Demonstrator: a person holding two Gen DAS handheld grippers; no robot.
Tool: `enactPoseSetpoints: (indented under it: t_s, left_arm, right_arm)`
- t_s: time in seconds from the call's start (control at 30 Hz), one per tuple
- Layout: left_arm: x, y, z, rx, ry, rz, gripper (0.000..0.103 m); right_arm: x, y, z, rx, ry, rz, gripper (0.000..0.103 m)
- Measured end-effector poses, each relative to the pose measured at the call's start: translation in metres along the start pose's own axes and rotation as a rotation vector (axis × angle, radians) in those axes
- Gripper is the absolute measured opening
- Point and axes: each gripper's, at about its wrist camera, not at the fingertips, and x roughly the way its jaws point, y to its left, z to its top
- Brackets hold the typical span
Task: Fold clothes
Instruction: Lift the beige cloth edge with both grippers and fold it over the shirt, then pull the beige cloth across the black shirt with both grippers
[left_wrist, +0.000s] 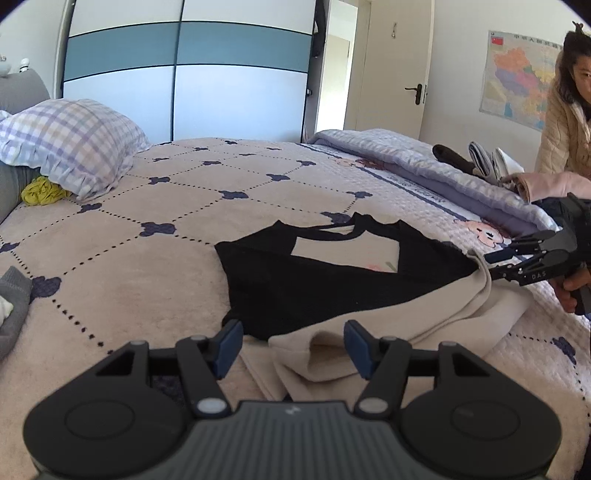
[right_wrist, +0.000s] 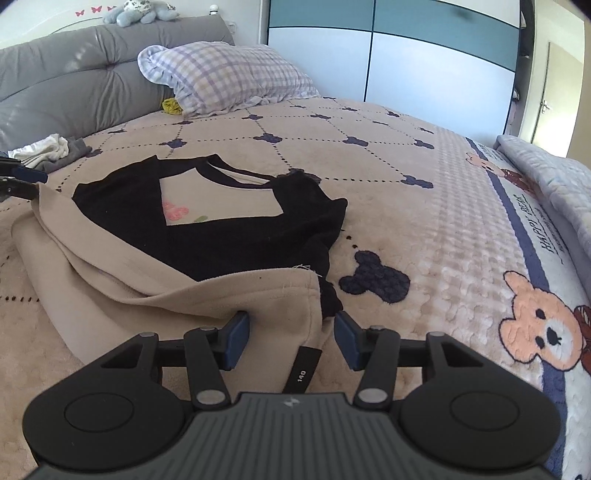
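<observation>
A black and beige top (left_wrist: 332, 280) lies flat on the bed, its beige lower part (right_wrist: 110, 280) doubled up over the black. My left gripper (left_wrist: 293, 343) stands open at the near hem, and a beige fold (left_wrist: 325, 354) lies loose between its pads. It also shows at the left edge of the right wrist view as the left gripper (right_wrist: 33, 181), beside the hem corner. My right gripper (right_wrist: 291, 338) is open around the other hem corner (right_wrist: 288, 314), which has a black size tag (right_wrist: 303, 373); the pads do not press on it. From the left wrist view, the right gripper (left_wrist: 489, 264) sits at that corner.
A checked pillow (right_wrist: 229, 77) and a grey headboard (right_wrist: 74, 81) are at the bed's head, with a yellow cloth (left_wrist: 40, 192) beside them. Small grey and white garments (right_wrist: 51, 151) lie nearby. A folded quilt (left_wrist: 424, 166) carries stacked clothes (left_wrist: 491, 162). A person (left_wrist: 565, 140) leans in at the right.
</observation>
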Motion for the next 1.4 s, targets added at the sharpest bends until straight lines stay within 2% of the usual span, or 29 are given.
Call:
enactPoseSetpoints:
  t_s: [0.03,0.07,0.2,0.27,0.33,0.4,0.53,0.57,0.67,0.77,0.8,0.87,0.9,0.93,1.03,1.27,1.4]
  left_arm:
    - [-0.003,0.003,-0.002,0.003,0.006,-0.012,0.069]
    - [-0.005,0.007,-0.004,0.006,0.012,-0.025,0.071]
    - [-0.001,0.017,-0.008,-0.061,0.012,-0.083,0.072]
    - [0.011,0.01,-0.008,-0.02,0.034,-0.09,0.072]
    - [0.026,-0.004,-0.011,0.091,0.087,-0.088,0.072]
    - [0.033,-0.008,-0.014,0.155,0.12,-0.099,0.072]
    - [0.019,0.008,-0.015,0.145,0.083,-0.077,0.073]
    - [0.018,0.01,-0.016,0.152,0.083,-0.07,0.073]
    - [0.028,0.002,-0.014,0.212,0.117,-0.05,0.073]
    - [0.041,-0.017,-0.008,0.311,0.109,-0.024,0.072]
    - [0.045,-0.022,-0.005,0.328,0.107,-0.017,0.067]
    - [0.051,-0.026,-0.001,0.332,0.105,-0.002,0.046]
    - [0.053,-0.027,0.001,0.317,0.106,0.007,0.028]
    - [0.055,-0.027,0.003,0.301,0.107,0.017,0.017]
    - [0.052,-0.021,0.005,0.214,0.079,0.038,0.012]
    - [0.051,-0.016,0.008,0.092,0.068,0.051,0.011]
    - [0.055,-0.015,0.01,0.022,0.068,0.079,0.011]
  right_arm:
    - [0.0,-0.002,0.0,0.011,-0.001,0.002,0.023]
    - [0.001,-0.004,-0.001,0.023,-0.002,0.002,0.015]
    - [0.001,-0.015,-0.002,0.151,-0.036,-0.004,0.011]
    - [0.004,-0.013,-0.003,0.167,-0.037,-0.002,0.011]
    - [0.005,-0.006,-0.003,0.137,-0.036,-0.005,0.011]
    - [0.002,-0.008,-0.002,0.134,-0.036,-0.007,0.013]
    - [-0.005,-0.015,-0.003,0.107,-0.028,0.007,0.027]
    - [-0.006,-0.016,-0.004,0.095,-0.028,0.01,0.028]
    - [-0.004,-0.02,-0.006,0.096,-0.024,0.043,0.031]
    - [0.004,-0.014,-0.005,0.093,-0.017,0.059,0.032]
    - [0.006,-0.009,-0.004,0.084,-0.016,0.053,0.032]
    - [0.007,-0.005,-0.003,0.072,-0.022,0.029,0.032]
    - [0.008,-0.004,-0.003,0.073,-0.025,0.015,0.028]
    - [0.008,-0.005,-0.004,0.087,-0.031,0.004,0.02]
    - [0.008,-0.01,-0.008,0.134,-0.041,-0.008,0.018]
    - [0.01,-0.008,-0.009,0.162,-0.042,-0.028,0.018]
    - [0.011,-0.002,-0.005,0.176,-0.021,-0.071,0.018]
